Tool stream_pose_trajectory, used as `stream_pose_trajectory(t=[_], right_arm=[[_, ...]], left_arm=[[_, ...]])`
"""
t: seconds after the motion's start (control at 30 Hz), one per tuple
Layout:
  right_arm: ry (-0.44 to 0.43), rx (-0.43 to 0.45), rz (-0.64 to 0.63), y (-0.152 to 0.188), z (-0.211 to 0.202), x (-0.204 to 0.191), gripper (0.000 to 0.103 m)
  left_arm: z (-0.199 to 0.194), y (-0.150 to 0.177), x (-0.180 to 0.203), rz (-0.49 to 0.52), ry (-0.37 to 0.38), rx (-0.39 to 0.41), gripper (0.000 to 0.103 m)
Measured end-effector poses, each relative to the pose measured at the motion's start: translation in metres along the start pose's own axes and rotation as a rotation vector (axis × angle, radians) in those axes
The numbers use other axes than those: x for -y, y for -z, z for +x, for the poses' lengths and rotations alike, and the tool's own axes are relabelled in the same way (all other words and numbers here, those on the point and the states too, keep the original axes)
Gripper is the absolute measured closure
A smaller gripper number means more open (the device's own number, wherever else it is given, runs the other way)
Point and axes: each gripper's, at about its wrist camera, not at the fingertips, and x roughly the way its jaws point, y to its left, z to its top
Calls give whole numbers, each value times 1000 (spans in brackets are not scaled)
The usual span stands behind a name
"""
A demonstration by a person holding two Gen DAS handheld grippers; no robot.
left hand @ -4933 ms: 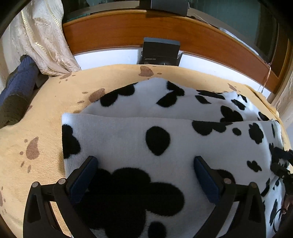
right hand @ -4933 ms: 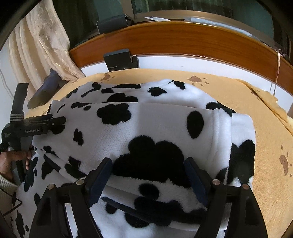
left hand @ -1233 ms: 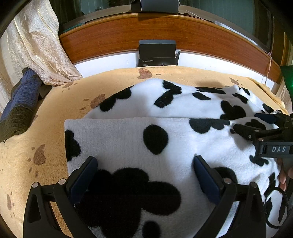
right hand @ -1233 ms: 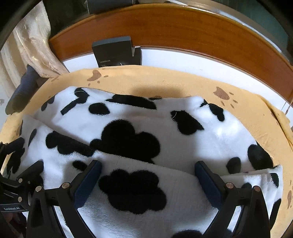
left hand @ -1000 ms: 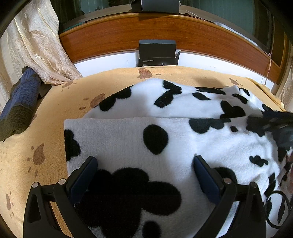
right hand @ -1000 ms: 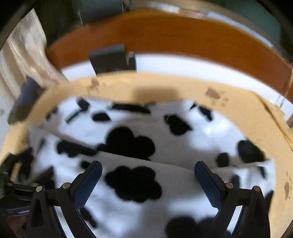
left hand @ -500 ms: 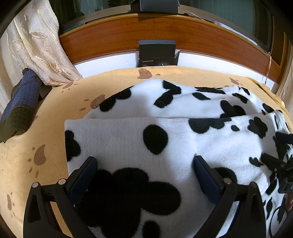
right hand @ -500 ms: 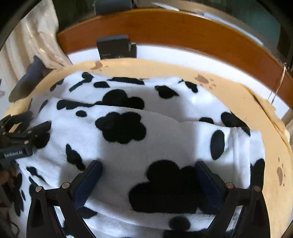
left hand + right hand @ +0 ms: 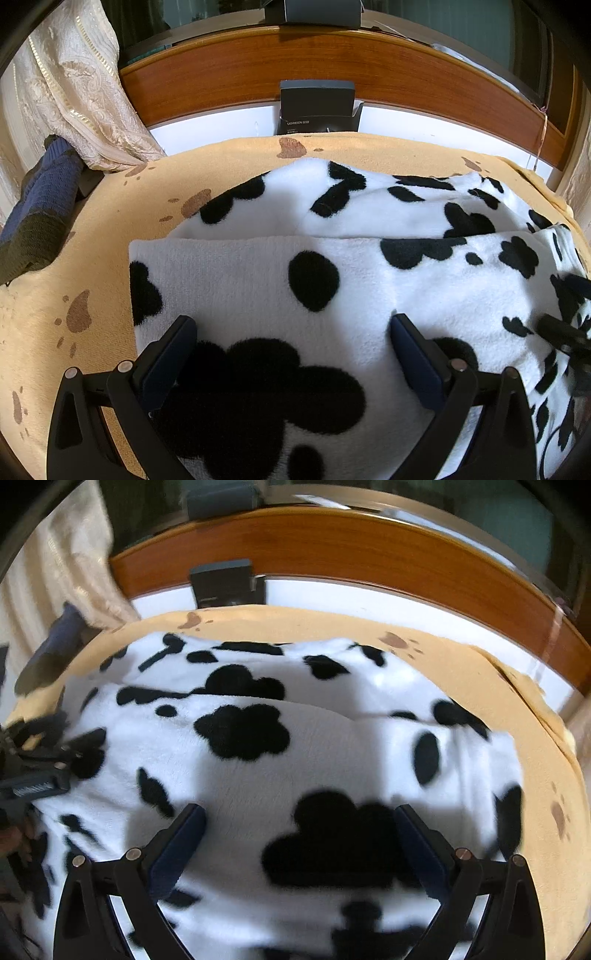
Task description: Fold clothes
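1. Fleece garment [image 9: 295, 280], white with black blotches, lies spread on the tan paw-print blanket [image 9: 92, 258] covering the bed, with a nearer layer already doubled over a farther one.
2. That upper layer ends in a straight edge running left to right across both wrist views, so the garment's long axis lies crosswise to the fingers of both tools, parallel to the wooden headboard [image 9: 369, 70].
3. Left gripper [image 9: 291, 354] hangs just over the garment's left end, fingers spread wide with nothing between them. The cloth's left border sits just outside its left finger, so this tool is the nearer one to that end.
4. Right gripper [image 9: 299, 842] hangs over the right end, likewise spread wide and empty. The garment's right border lies just beyond its right finger. This view is blurred, so whether the fingertips touch the pile I cannot tell.
5. Each tool shows at the edge of the other's view, the left one at the left of the right wrist picture, which puts them at opposite ends of the same folded strip.
6. Judgement: any further fold turns on that crosswise axis. The cloth lies ahead of and under both tools, and its two short ends are each within reach of one tool only. Whether the present fold is the last wanted, the pictures do not settle.
7. A dark box [image 9: 317, 107] stands against the headboard, well apart from the garment.
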Motion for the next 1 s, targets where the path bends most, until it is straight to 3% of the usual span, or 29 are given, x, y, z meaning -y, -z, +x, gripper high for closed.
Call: stream_pose_trajectory(t=[0.2, 0.3, 0.4, 0.6, 0.77, 0.93, 1.0], right_arm=[[-4, 7, -71, 36, -43, -23, 1], [3, -48, -88, 59, -35, -25, 1], [-38, -47, -62, 72, -26, -19, 0], [-28, -31, -67, 74, -28, -22, 0], [-29, -26, -67, 74, -28, -21, 0], [-33, -26, -65, 74, -29, -20, 0], [-34, -26, -65, 74, -29, -20, 0]], left_arm=[[0, 0, 0, 4, -4, 1, 0], [0, 0, 1, 9, -8, 1, 0], [0, 0, 1, 14, -12, 0, 0], [-5, 1, -16, -42, 114, -46, 0], [-50, 22, -23, -24, 182, -52, 0], [-104, 70, -24, 79, 249, -73, 0], [-120, 91, -32, 72, 264, -80, 0]])
